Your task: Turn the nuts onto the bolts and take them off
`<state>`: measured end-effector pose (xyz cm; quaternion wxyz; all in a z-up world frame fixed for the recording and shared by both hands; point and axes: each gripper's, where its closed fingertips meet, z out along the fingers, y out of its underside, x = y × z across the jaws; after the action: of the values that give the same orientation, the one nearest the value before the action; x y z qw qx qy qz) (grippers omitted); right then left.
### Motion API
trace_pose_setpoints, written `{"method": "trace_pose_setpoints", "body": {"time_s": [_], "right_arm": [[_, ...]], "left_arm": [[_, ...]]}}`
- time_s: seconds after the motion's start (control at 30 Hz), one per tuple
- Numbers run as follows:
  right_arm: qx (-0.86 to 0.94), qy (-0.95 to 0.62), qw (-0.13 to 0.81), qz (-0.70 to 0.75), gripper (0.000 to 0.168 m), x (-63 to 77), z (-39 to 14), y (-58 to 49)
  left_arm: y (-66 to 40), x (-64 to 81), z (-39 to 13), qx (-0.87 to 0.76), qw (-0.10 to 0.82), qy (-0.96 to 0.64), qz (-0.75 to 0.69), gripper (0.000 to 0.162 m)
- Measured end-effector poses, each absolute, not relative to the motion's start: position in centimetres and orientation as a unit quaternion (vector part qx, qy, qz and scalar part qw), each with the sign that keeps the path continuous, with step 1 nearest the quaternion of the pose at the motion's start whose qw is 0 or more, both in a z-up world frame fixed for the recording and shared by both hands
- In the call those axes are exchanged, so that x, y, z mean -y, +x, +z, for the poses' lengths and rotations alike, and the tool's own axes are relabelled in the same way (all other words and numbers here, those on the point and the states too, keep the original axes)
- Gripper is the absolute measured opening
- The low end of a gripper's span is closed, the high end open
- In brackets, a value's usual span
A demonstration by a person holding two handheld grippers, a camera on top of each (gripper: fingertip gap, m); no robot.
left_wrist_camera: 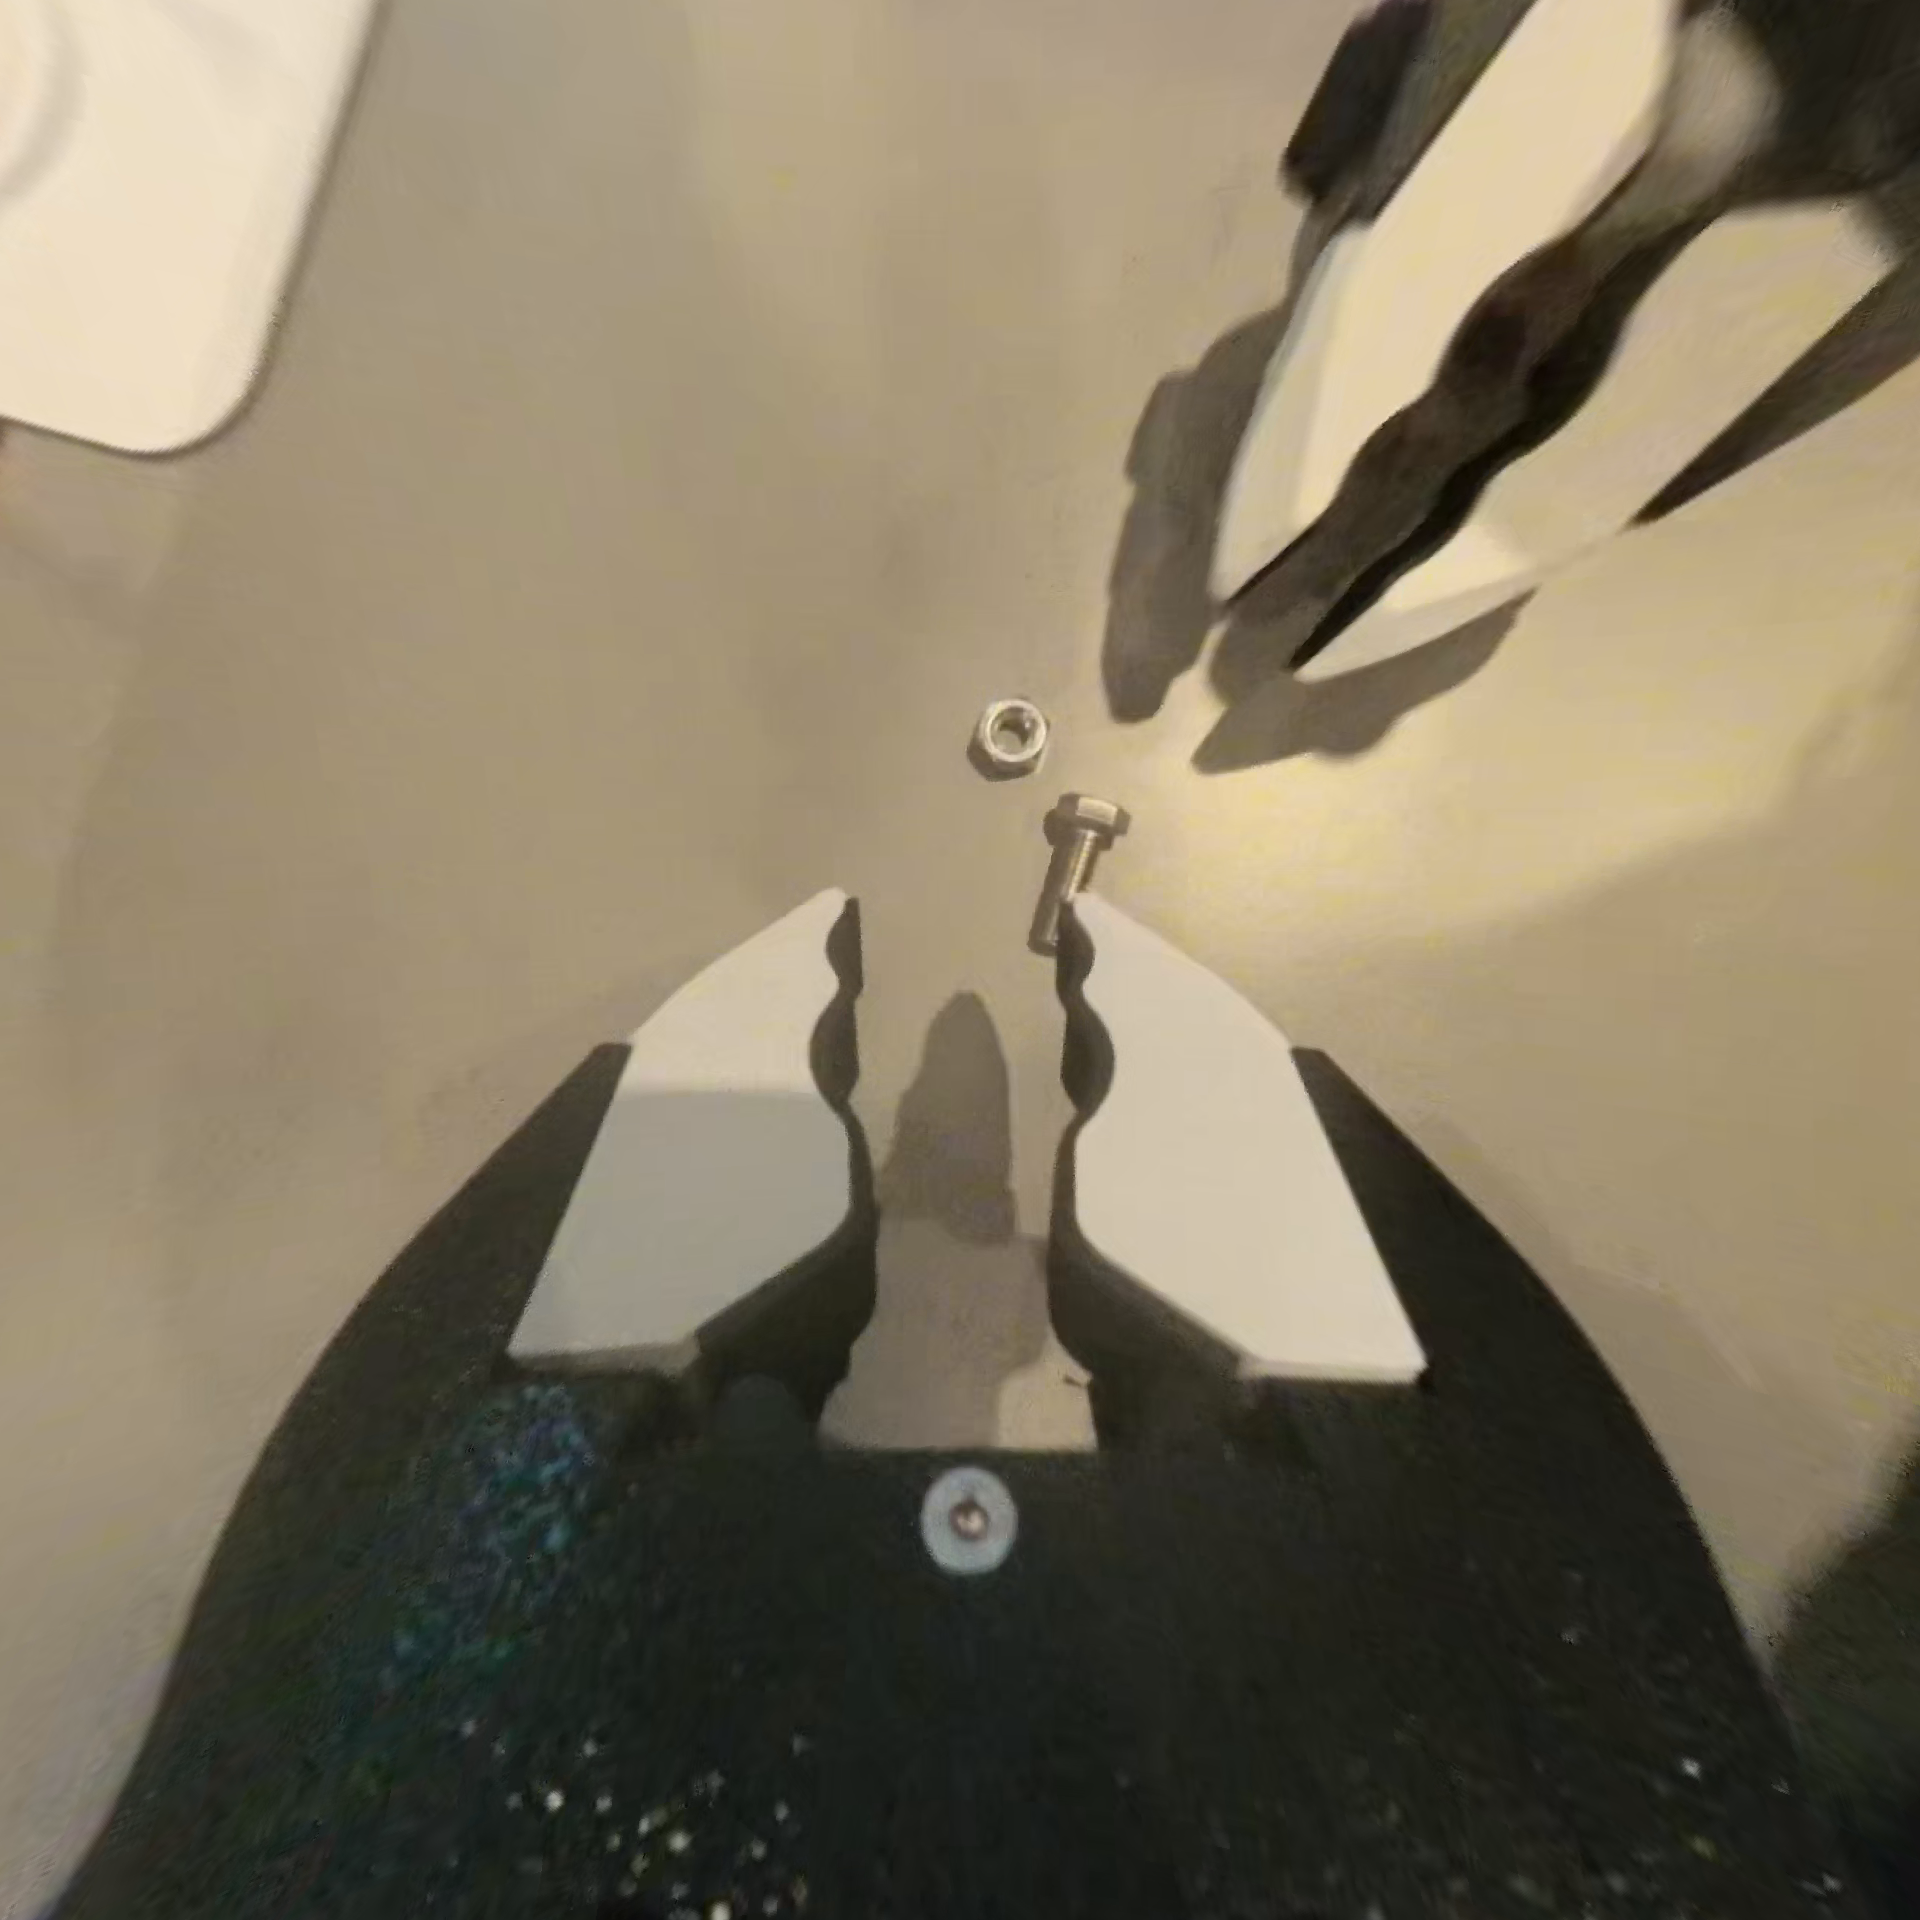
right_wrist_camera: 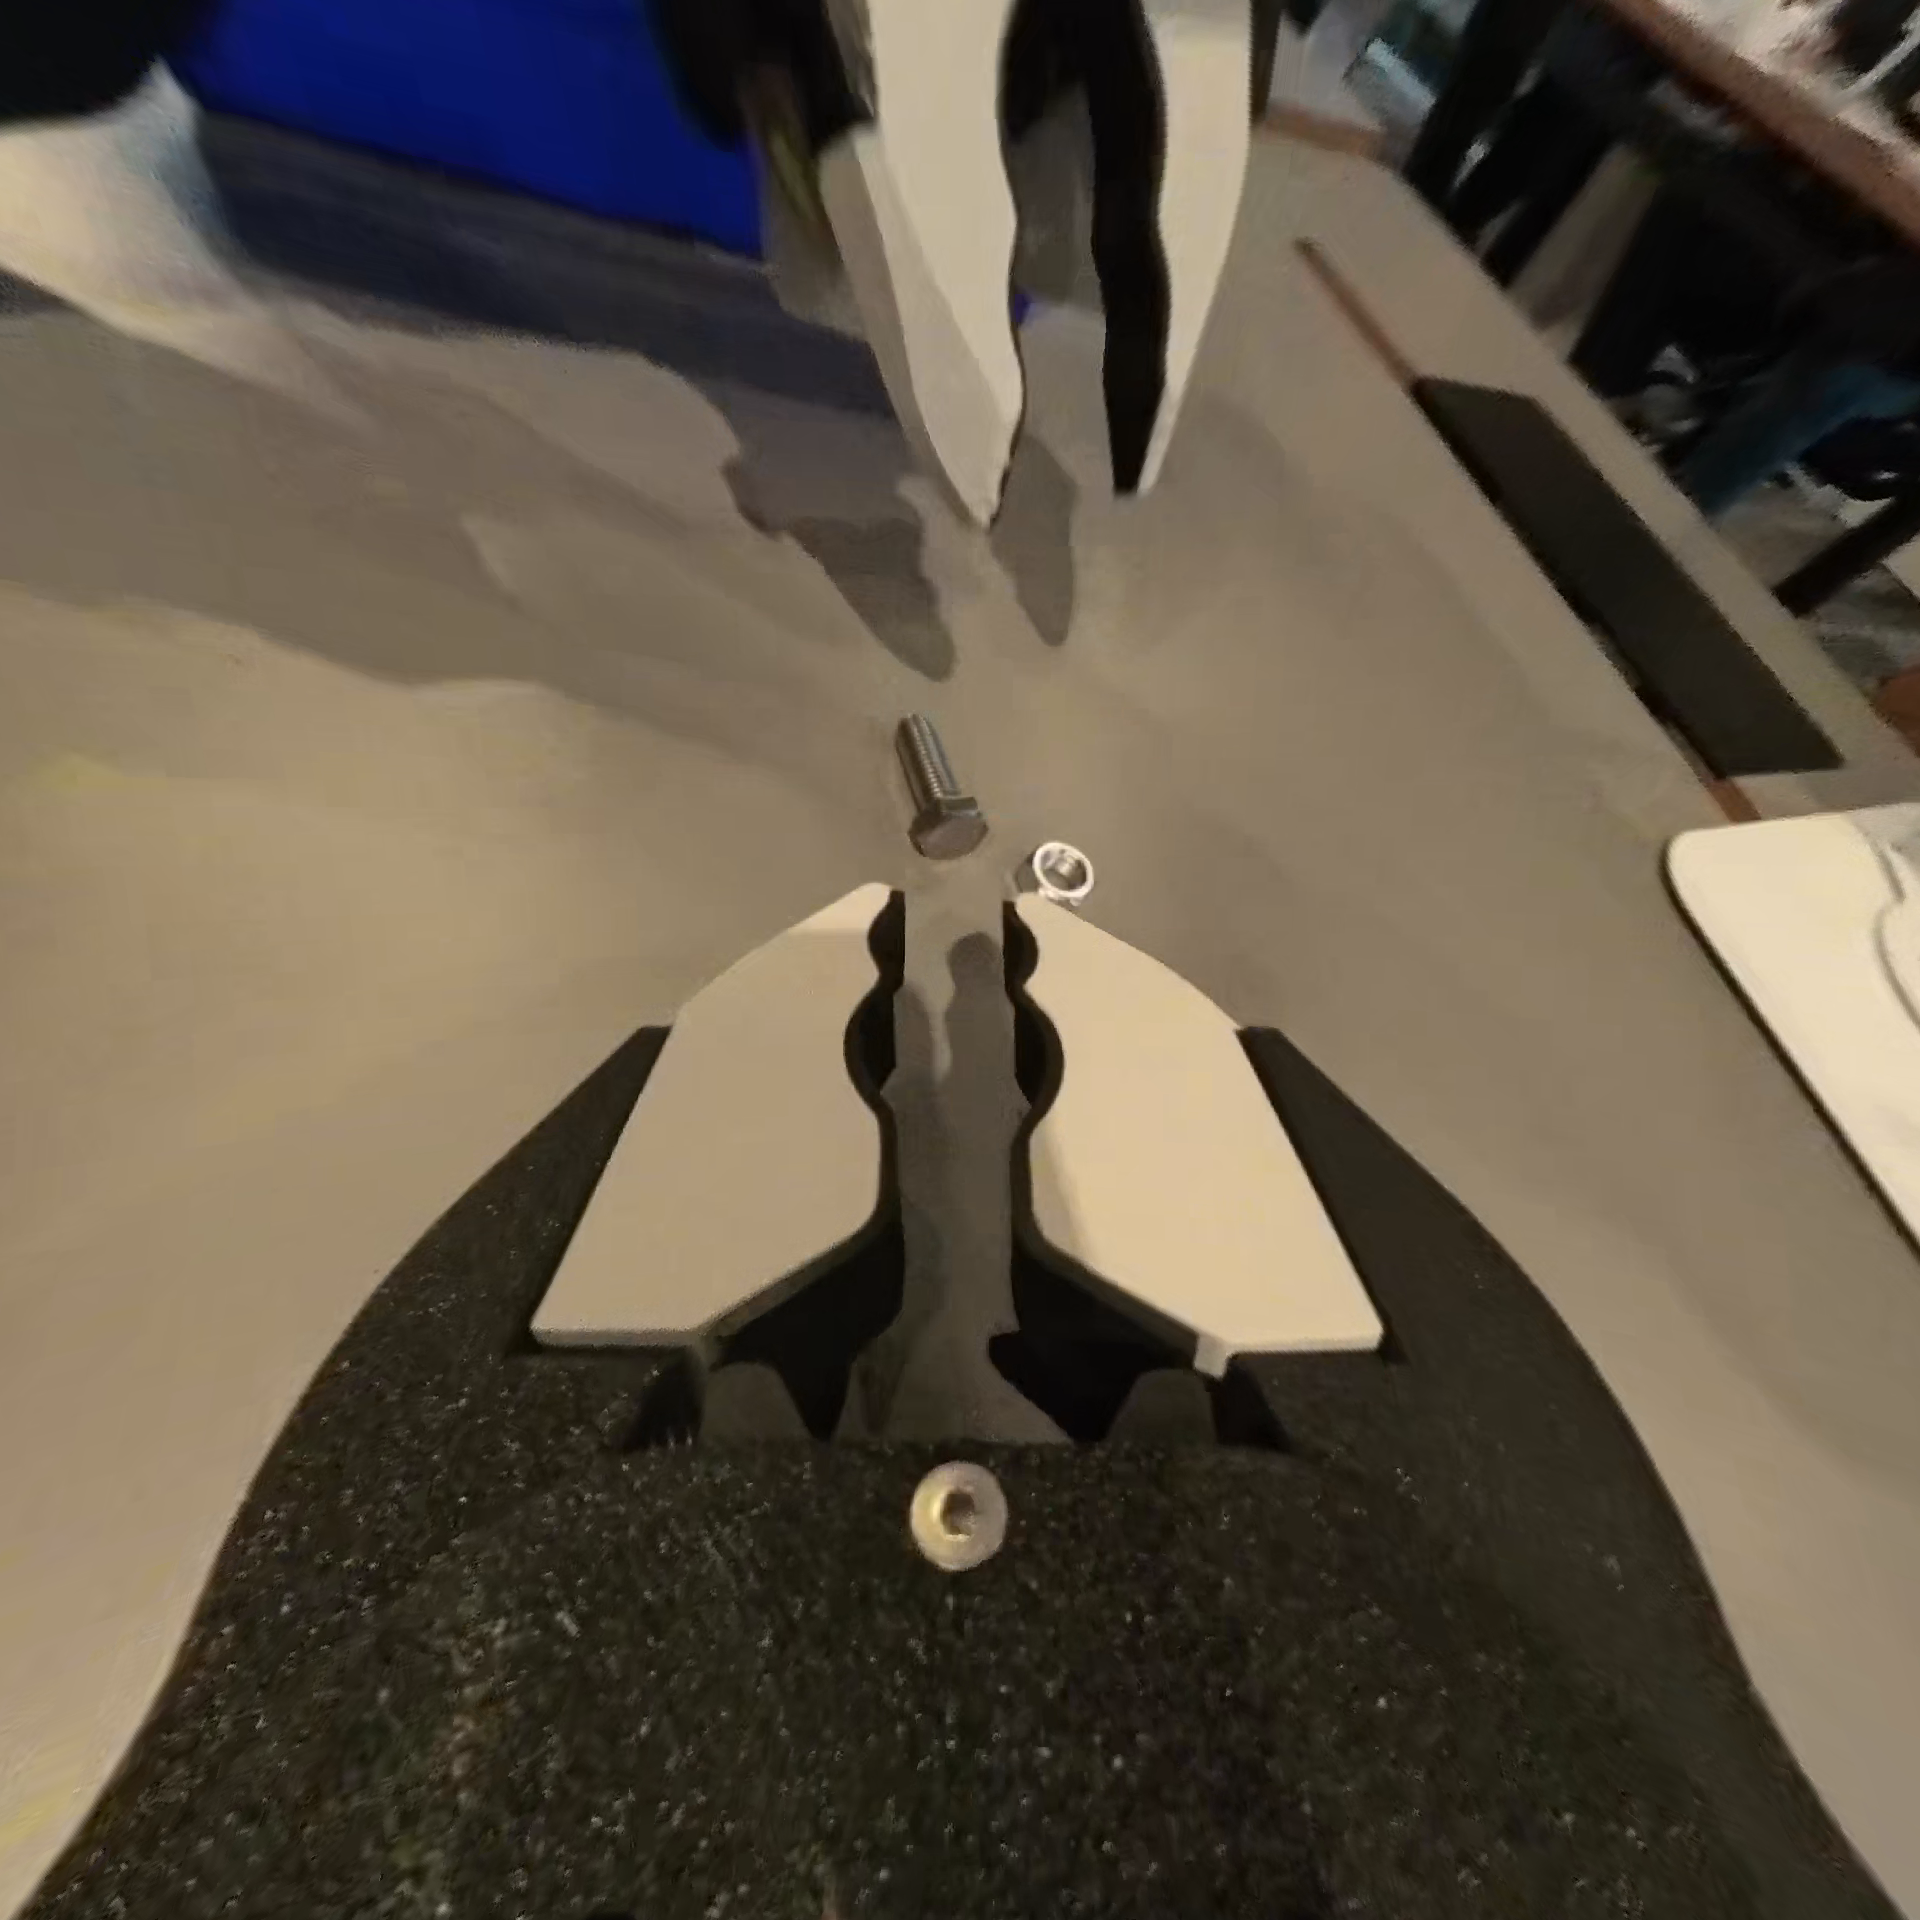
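A steel hex nut (left_wrist_camera: 1013, 736) and a short hex-head bolt (left_wrist_camera: 1075, 868) lie loose and apart on the beige table. My left gripper (left_wrist_camera: 961, 912) is open and empty, and its right fingertip (left_wrist_camera: 1086, 925) sits over the bolt's threaded end. My right gripper (left_wrist_camera: 1262, 629) comes in from the upper right, blurred, just above the table beyond the nut. In the right wrist view, my right gripper (right_wrist_camera: 951, 899) is open by a narrow gap and empty. The bolt (right_wrist_camera: 935, 795) lies just ahead of it and the nut (right_wrist_camera: 1062, 868) lies by its right fingertip. The left gripper (right_wrist_camera: 1055, 499) points at it from opposite.
A white rounded board (right_wrist_camera: 1818, 987) lies at the table's right side and also shows in the left wrist view (left_wrist_camera: 135, 208). A black strip (right_wrist_camera: 1621, 582) lies along the far right edge. A blue object (right_wrist_camera: 468, 104) stands behind the table, and dark furniture stands beyond the right edge. Some 8 cm of space lies between my two pairs of fingers. My left gripper's tips are some 5 cm from the short hex-head bolt (left_wrist_camera: 1075, 868). The nut (right_wrist_camera: 1062, 868) sits 5 cm or so from the ends of my right fingers. The left camera catches it too, in the left wrist view (left_wrist_camera: 1013, 728).
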<state>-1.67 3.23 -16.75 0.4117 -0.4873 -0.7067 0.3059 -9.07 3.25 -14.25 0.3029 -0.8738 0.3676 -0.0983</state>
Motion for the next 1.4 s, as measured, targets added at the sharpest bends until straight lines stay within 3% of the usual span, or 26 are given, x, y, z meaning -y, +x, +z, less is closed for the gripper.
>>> {"method": "trace_pose_setpoints", "body": {"time_s": [0.3,0.87,1.03,1.23,1.4], "right_arm": [[0.748,-0.474,0.362,0.291,0.025,-3.1,-18.6,-5.3],[0.745,-0.537,0.255,0.302,0.019,-2.8,-19.9,-5.7],[0.732,-0.530,0.294,0.312,0.019,-3.0,-19.3,-5.7],[0.720,-0.513,0.351,0.309,0.018,-3.6,-17.9,-5.4],[0.696,-0.462,0.455,0.308,0.018,-3.7,-14.4,-5.1]], "left_arm": [[-10.5,-1.0,-13.4,-0.238,0.481,-0.841,-0.072,0.037],[-10.2,-1.2,-13.0,-0.203,0.509,-0.832,-0.086,0.040],[-9.7,-1.3,-12.4,-0.132,0.519,-0.822,-0.190,0.041],[-8.3,-1.2,-13.5,-0.068,0.472,-0.819,-0.321,0.043],[-7.0,-1.3,-13.3,-0.061,0.466,-0.804,-0.364,0.046]]}}
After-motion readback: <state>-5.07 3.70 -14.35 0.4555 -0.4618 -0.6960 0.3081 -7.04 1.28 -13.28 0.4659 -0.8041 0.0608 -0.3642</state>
